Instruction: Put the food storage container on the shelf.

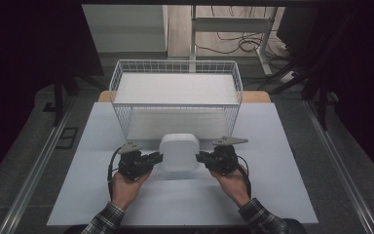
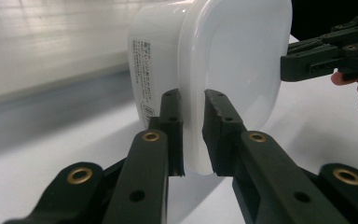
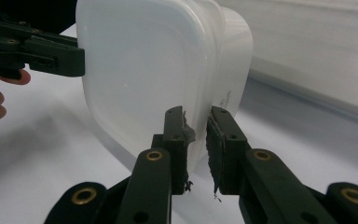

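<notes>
A white plastic container [image 1: 179,152] with a rounded square lid hangs between my two grippers, in front of the wire basket. A shadow lies on the sheet below it, so it seems to be held slightly off the table. My left gripper [image 1: 159,157] is shut on the container's left rim; up close its pads [image 2: 172,126] pinch the lid edge of the container [image 2: 233,60]. My right gripper [image 1: 198,156] is shut on the opposite rim, and its pads [image 3: 221,140] clamp the edge of the container [image 3: 144,70]. Each gripper view shows the other gripper [image 2: 307,60] [image 3: 51,53] on the far side.
A white wire basket [image 1: 175,62] with a white liner stands right behind the container, on the far half of the white sheet [image 1: 272,195]. The table drops off at both sides to a grey floor with metal rails. Desk legs and cables lie beyond the basket.
</notes>
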{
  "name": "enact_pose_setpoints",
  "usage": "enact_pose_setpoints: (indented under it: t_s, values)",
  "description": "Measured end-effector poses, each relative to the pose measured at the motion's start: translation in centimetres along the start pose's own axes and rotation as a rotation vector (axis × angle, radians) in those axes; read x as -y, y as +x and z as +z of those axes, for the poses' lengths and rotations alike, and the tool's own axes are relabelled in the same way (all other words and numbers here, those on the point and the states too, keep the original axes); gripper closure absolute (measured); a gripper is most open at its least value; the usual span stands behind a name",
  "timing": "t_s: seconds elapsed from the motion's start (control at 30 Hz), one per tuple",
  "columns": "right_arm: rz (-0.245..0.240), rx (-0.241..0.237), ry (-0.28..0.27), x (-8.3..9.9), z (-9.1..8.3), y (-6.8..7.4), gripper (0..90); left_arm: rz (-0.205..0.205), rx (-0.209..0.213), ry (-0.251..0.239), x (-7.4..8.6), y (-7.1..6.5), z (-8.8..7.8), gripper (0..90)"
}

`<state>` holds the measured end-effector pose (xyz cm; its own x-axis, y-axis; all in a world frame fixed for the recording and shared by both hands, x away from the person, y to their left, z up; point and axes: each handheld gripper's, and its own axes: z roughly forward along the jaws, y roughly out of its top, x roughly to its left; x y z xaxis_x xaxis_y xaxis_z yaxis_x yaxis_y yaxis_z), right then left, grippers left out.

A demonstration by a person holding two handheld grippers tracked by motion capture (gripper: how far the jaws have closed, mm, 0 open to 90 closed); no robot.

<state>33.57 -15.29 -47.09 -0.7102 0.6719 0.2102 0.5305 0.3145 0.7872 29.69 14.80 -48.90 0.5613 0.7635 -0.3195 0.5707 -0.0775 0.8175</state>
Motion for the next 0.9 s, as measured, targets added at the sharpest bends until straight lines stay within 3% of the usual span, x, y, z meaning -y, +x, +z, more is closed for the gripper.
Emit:
enact_pose_setpoints:
  t_s: [0.23, 0.47, 0.9]
  values:
    - [-0.018, 0.013, -0.022, -1.6, 0.8, -0.6, 77.2, 0.006, -0.021, -0.02, -1.4, 0.9, 0.3, 78.8]
    - [-0.017, 0.024, -0.023, -2.9, 2.5, -1.4, 77.0, -0.015, -0.034, -0.015, -2.2, 2.6, 1.3, 78.6]
    - [0.013, 0.038, 0.0, -3.1, 4.1, -3.2, 76.3, -0.028, -0.052, 0.019, -2.6, 3.8, 3.5, 78.0]
